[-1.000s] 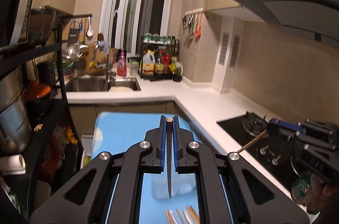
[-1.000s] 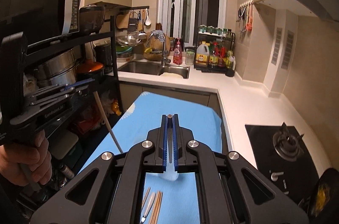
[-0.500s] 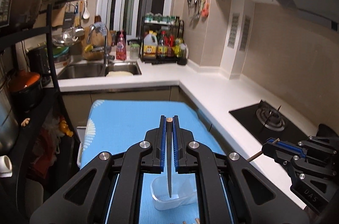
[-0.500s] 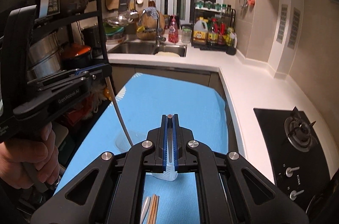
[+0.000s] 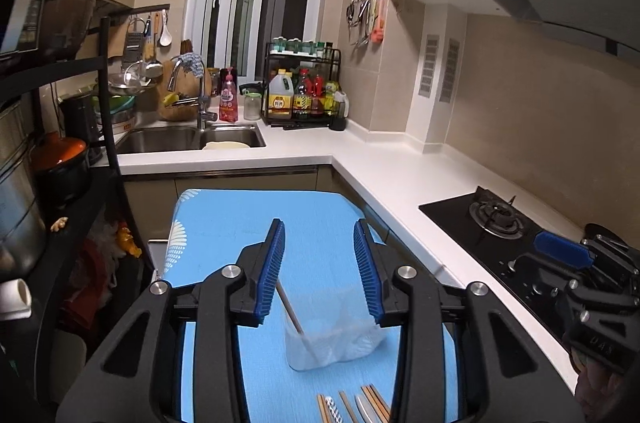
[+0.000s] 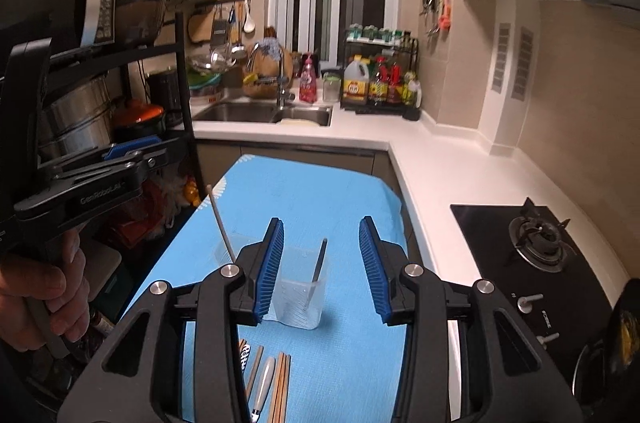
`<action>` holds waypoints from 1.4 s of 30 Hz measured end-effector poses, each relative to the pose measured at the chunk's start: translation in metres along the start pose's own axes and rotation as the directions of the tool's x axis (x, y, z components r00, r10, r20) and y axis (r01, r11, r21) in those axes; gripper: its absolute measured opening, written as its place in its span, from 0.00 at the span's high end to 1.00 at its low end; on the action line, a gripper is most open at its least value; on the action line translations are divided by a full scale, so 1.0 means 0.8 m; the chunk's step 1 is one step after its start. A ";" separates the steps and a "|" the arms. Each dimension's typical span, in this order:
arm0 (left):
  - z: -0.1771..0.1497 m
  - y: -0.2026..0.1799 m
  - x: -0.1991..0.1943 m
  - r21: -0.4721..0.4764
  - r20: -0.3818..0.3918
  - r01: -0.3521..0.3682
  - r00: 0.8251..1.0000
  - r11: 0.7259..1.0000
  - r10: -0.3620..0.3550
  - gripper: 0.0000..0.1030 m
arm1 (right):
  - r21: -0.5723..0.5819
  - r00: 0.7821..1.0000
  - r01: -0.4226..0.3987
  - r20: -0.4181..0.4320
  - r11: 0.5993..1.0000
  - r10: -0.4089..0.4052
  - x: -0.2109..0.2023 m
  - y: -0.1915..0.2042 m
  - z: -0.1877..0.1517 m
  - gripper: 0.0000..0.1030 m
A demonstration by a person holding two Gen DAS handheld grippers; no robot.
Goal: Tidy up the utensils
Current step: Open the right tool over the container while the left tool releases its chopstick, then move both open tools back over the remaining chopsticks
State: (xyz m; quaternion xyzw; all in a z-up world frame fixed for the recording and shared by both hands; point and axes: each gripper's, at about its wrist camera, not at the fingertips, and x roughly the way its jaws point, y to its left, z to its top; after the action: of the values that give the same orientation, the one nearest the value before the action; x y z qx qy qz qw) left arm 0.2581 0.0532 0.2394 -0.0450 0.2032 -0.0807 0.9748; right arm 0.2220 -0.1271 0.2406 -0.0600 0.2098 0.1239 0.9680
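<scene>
Chopstick (image 5: pixel 289 310) leaning up-left in clear cup (image 5: pixel 332 339), utensil (image 6: pixel 319 261) near-upright

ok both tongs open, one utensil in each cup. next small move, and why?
Probably lower the right tongs toward the loose utensils on the blue mat and pick one: both jaws stand open and empty, and each clear cup already holds a stick.

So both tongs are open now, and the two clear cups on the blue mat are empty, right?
Not quite: both tongs, left and right, are open, but the cups aren't empty. The right wrist view shows a utensil standing in each clear cup on the blue mat.
</scene>
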 end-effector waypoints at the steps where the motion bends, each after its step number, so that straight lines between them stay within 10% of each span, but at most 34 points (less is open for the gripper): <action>1: -0.010 -0.002 -0.011 0.001 0.009 0.001 1.000 1.000 -0.001 0.74 | 0.010 1.000 0.002 0.016 1.000 -0.002 -0.013 -0.001 -0.012 0.60; 6: -0.087 -0.014 -0.059 0.001 0.015 0.019 1.000 1.000 -0.019 0.88 | 0.075 0.999 -0.024 0.037 0.997 0.021 -0.052 0.000 -0.093 0.96; 22: -0.396 -0.034 -0.096 -0.083 -0.181 -0.024 0.983 0.996 0.008 0.91 | 0.154 0.984 -0.034 -0.168 0.987 0.061 -0.034 0.049 -0.372 0.93; 42: -0.424 -0.044 -0.089 -0.049 -0.185 -0.054 0.982 0.997 0.044 0.91 | 0.096 0.961 -0.004 -0.276 0.995 0.031 -0.020 0.049 -0.392 0.94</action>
State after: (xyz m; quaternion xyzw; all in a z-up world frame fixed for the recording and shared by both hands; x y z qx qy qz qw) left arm 0.0520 0.0121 -0.0388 -0.0587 0.2953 -0.0549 0.9520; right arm 0.0744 -0.1458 -0.0390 -0.0293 0.3496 0.1127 0.9296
